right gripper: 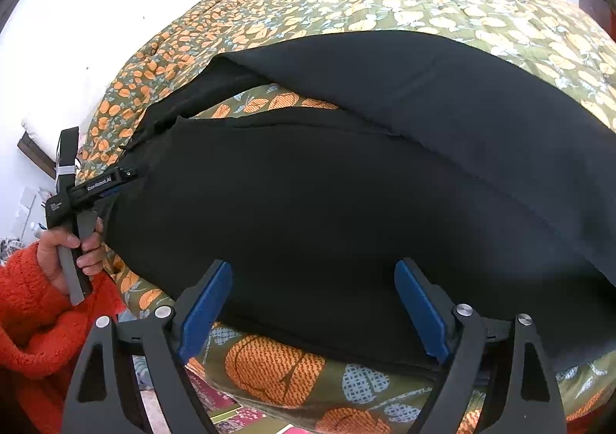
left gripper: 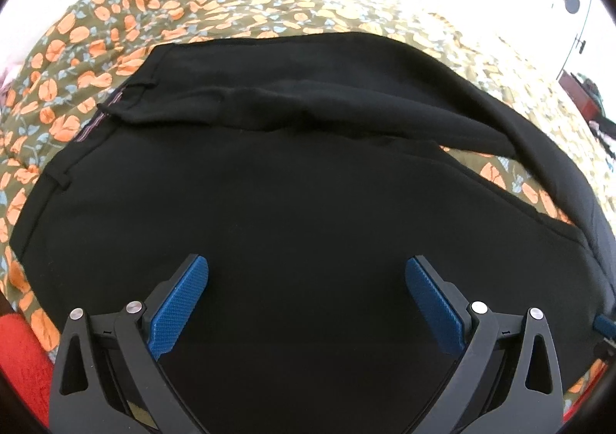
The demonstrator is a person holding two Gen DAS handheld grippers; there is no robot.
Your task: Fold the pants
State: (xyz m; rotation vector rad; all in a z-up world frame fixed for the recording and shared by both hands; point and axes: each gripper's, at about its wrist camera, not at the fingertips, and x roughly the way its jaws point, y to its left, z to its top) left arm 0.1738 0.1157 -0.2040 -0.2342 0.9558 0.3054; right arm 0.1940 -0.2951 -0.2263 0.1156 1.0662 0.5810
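Black pants (left gripper: 308,184) lie spread on a flowered bedspread (left gripper: 96,30), with the waistband and belt loops (left gripper: 61,178) at the left. My left gripper (left gripper: 306,262) is open just above the black cloth, nothing pinched between its blue pads (left gripper: 181,303). In the right wrist view the two legs of the pants (right gripper: 327,203) run rightward with a gap of bedspread (right gripper: 269,101) between them. My right gripper (right gripper: 313,265) stands open over the near edge of the pants. The left gripper's body (right gripper: 96,184) sits at the pants' left end, held by a hand (right gripper: 57,249).
An orange fuzzy sleeve (right gripper: 34,311) is at the lower left. The bed's near edge drops to a patterned red rug (right gripper: 238,414). A white pillow (right gripper: 57,114) lies at the far left. Dark furniture (left gripper: 585,95) stands beyond the bed's right side.
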